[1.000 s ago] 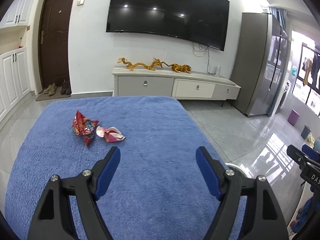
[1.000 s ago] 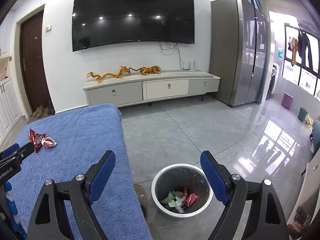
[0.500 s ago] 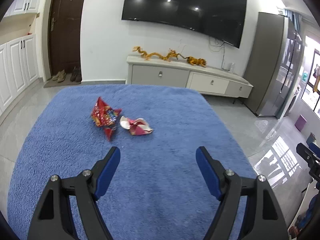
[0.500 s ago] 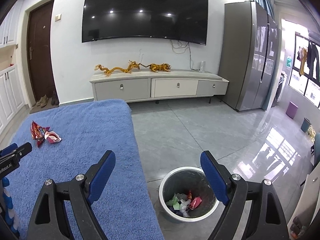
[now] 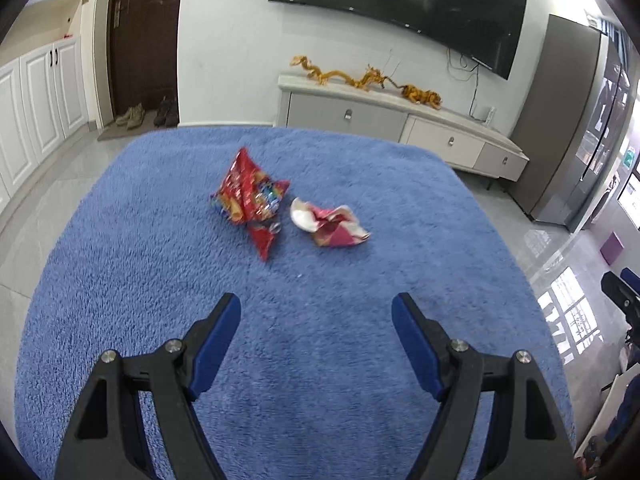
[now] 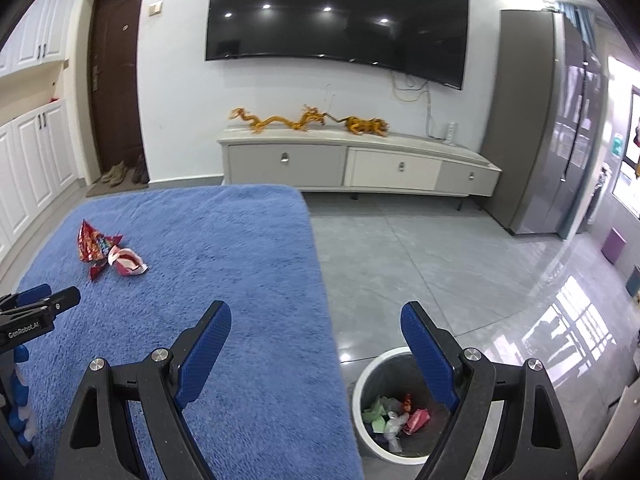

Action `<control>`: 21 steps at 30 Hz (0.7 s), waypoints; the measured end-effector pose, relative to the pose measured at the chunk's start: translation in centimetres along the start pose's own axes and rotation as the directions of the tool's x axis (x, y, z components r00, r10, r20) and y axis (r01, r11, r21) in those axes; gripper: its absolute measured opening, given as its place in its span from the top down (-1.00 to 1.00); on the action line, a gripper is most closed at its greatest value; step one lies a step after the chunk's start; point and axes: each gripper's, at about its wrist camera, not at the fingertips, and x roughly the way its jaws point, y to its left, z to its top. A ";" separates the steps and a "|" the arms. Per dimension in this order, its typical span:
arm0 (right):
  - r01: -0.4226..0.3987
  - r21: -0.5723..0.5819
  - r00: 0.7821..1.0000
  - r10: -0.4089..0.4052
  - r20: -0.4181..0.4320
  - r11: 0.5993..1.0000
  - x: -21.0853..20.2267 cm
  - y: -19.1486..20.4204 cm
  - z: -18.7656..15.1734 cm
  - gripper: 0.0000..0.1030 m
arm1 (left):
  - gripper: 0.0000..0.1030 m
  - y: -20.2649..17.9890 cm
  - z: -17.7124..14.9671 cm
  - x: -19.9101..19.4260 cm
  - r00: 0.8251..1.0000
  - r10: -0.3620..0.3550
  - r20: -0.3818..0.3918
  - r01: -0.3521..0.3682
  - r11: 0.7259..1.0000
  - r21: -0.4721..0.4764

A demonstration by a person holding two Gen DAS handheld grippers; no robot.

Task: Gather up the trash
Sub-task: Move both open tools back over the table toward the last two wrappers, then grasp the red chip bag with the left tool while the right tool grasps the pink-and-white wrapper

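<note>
Both claws hang spread and empty, left claw (image 5: 316, 312) aimed at red wrapper (image 5: 250, 200).

Wall television (image 6: 336, 20) above cabinet (image 6: 360, 164) bearing golden dragon figurines (image 6: 280, 120)

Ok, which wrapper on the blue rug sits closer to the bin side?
The crumpled pink-and-white wrapper; the red snack bag lies beside it, farther from the bin.

A black television (image 6: 340, 20) is hanging on the white wall above a low cabinet (image 6: 352, 166); grey floor tiles (image 6: 420, 264) are reflecting window light.
</note>
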 end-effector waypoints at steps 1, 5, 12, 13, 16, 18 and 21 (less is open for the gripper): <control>-0.011 -0.008 1.000 0.011 -0.008 1.000 0.5 0.3 0.0 -0.67 | -0.49 0.5 -0.1 0.1 1.000 -0.004 -0.007 0.004 1.000 -0.008; -0.064 -0.035 0.997 0.062 -0.044 0.997 2.6 1.8 0.0 -0.67 | -0.49 3.6 0.4 1.0 0.997 -0.066 -0.035 0.063 0.995 -0.072; -0.189 -0.101 0.979 0.180 -0.092 0.977 6.8 6.2 0.6 -0.67 | -0.49 6.8 4.6 2.2 0.993 -0.118 -0.004 0.117 0.986 -0.116; -0.208 -0.106 0.975 0.198 -0.096 0.972 7.3 6.8 0.7 -0.67 | -0.49 7.1 5.4 2.7 0.992 -0.127 -0.002 0.126 0.985 -0.117; -0.268 -0.139 0.961 0.254 -0.109 0.953 8.6 8.9 1.4 -0.67 | -0.49 7.1 7.5 4.4 0.994 -0.113 0.000 0.113 0.992 -0.062; -0.297 -0.169 0.953 0.281 -0.111 0.940 9.3 10.3 1.7 -0.67 | -0.49 7.0 8.6 5.9 0.996 -0.088 -0.012 0.088 0.996 -0.024; -0.351 -0.198 0.935 0.331 -0.125 0.915 10.8 12.5 2.3 -0.67 | -0.49 7.4 9.5 8.1 0.994 -0.100 -0.050 0.099 0.995 -0.029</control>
